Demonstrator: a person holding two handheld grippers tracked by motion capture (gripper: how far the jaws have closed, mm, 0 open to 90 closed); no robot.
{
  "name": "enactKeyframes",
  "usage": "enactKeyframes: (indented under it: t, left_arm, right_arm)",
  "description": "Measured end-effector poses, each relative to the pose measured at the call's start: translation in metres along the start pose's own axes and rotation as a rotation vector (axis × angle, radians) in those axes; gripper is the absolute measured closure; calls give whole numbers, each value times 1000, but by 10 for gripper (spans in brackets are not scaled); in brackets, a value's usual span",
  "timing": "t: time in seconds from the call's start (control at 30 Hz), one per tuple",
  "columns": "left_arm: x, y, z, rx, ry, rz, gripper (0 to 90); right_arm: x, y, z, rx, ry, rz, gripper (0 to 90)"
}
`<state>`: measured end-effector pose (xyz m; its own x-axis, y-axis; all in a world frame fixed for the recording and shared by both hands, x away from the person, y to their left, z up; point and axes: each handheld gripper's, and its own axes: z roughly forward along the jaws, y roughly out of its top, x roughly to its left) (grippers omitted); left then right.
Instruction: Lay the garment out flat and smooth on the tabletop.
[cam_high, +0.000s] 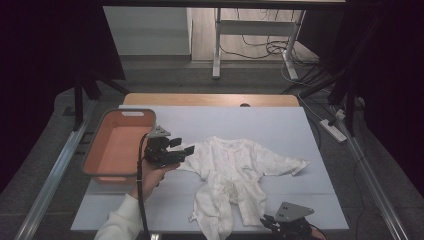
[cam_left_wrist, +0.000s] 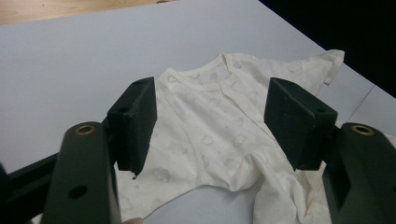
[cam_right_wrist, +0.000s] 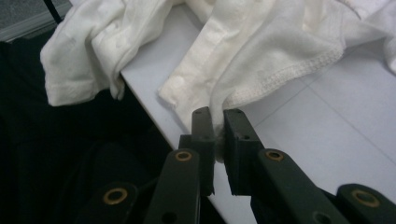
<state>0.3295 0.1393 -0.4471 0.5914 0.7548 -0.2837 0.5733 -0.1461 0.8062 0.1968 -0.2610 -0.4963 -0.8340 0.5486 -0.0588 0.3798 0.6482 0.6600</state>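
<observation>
Just left of the left tool (cam_high: 184, 145) sits an orange basket (cam_high: 93, 150). That tool hangs with jaws wide apart and empty, the white baby garment (cam_high: 235, 170) spread on the surface (cam_high: 280, 125) just ahead. The right tool (cam_right_wrist: 218, 122) is pinched onto the garment's hem at the surface's near edge.

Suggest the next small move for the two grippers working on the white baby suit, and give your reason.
Probably bring the open left gripper down onto the near sleeve of the baby suit and close. The right gripper already pinches a leg hem at the table's front edge, while the left one hangs above the cloth, gripping nothing.
</observation>
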Motion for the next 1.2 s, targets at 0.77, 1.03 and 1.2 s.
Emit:
enactKeyframes:
  t: [0.77,1.03,1.2]
  left_arm:
    - [-1,-1,2,8,1,3,345]
    - [-3,1,4,9,-4,7,345]
    - [-3,0,5,13,-2,5,345]
  right_arm:
    - [7,-7,-8,-12,-38,-17,670]
    - [7,10,-18,-128,-101,-15,529]
    - [11,17,-7,-108,-69,-51,525]
